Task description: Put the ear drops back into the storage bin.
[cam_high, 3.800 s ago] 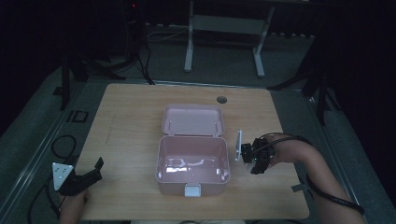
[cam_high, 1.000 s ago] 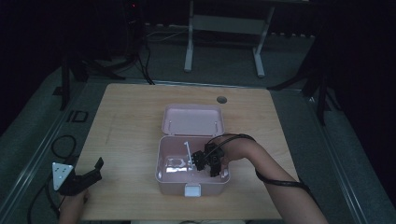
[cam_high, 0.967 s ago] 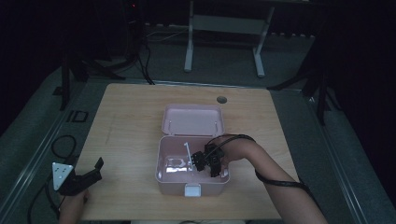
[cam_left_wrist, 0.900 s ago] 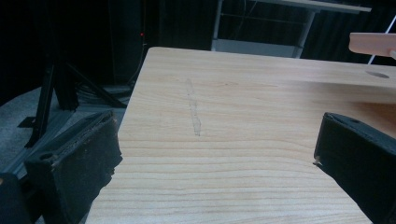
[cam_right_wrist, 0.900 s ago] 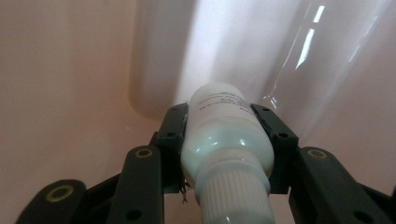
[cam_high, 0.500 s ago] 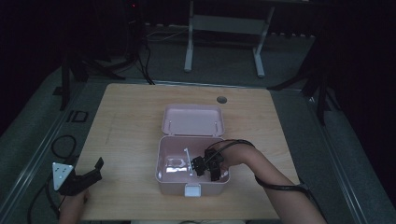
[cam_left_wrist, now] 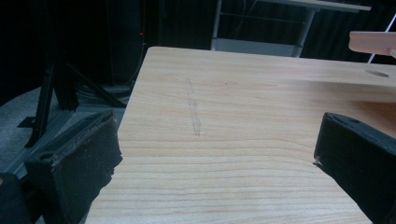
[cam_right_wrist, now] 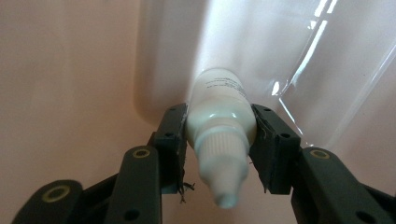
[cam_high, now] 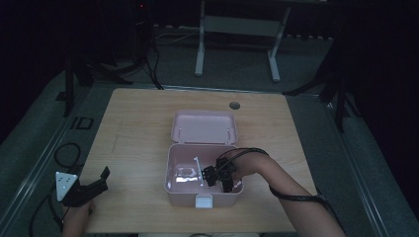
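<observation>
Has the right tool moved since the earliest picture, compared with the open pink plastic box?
Yes. The right tool, earlier beside the open pink plastic box on its right, is now inside it, shut on a small white plastic bottle.

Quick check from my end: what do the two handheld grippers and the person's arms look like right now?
Both grippers are black with two blocky jaws. The left gripper carries a grey three-cornered plate with white dots; its pads look rough and worn. The right gripper has brass-ringed holes, a black cable, and a dark band around the bare forearm.
</observation>
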The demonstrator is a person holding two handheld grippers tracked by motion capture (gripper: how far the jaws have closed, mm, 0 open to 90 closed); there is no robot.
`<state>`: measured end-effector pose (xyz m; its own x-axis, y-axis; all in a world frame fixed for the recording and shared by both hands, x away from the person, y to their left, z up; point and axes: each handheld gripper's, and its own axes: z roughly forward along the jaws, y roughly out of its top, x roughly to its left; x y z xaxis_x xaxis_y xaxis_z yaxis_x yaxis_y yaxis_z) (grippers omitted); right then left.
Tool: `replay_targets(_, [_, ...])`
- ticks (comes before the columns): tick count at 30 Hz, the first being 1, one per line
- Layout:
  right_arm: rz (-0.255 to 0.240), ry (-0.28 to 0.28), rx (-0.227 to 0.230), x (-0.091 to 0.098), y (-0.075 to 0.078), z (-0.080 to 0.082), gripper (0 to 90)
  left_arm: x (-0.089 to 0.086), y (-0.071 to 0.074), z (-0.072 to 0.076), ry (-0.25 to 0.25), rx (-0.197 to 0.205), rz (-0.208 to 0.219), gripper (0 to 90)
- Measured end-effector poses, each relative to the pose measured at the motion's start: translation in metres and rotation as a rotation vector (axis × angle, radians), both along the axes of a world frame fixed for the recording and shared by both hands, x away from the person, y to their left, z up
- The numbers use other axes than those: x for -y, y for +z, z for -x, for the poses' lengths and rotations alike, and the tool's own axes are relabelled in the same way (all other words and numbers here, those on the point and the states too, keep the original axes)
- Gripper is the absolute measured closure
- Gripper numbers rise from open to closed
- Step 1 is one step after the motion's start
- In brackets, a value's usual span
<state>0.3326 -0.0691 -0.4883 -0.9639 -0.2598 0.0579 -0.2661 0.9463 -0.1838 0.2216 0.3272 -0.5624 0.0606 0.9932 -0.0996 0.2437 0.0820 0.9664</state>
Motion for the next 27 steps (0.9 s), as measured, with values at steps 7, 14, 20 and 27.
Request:
replay_targets(7, [-0.035, -0.008, 0.003, 0.002, 0.014, 0.000, 54.2, 0.000, 0.000, 0.000, 0.001, 0.000, 0.000, 0.5])
replay_targets(14, [-0.099, -0.033, 0.047, 0.009, 0.044, -0.004, 52.7, 0.000, 0.000, 0.000, 0.003, 0.000, 0.000, 0.5])
replay_targets(20, [-0.192, -0.049, 0.063, 0.019, 0.076, -0.003, 51.0, 0.000, 0.000, 0.000, 0.004, -0.001, -0.001, 0.5])
replay_targets(27, [-0.323, -0.076, 0.075, 0.036, 0.108, -0.001, 48.7, 0.000, 0.000, 0.000, 0.001, 0.001, 0.000, 0.5])
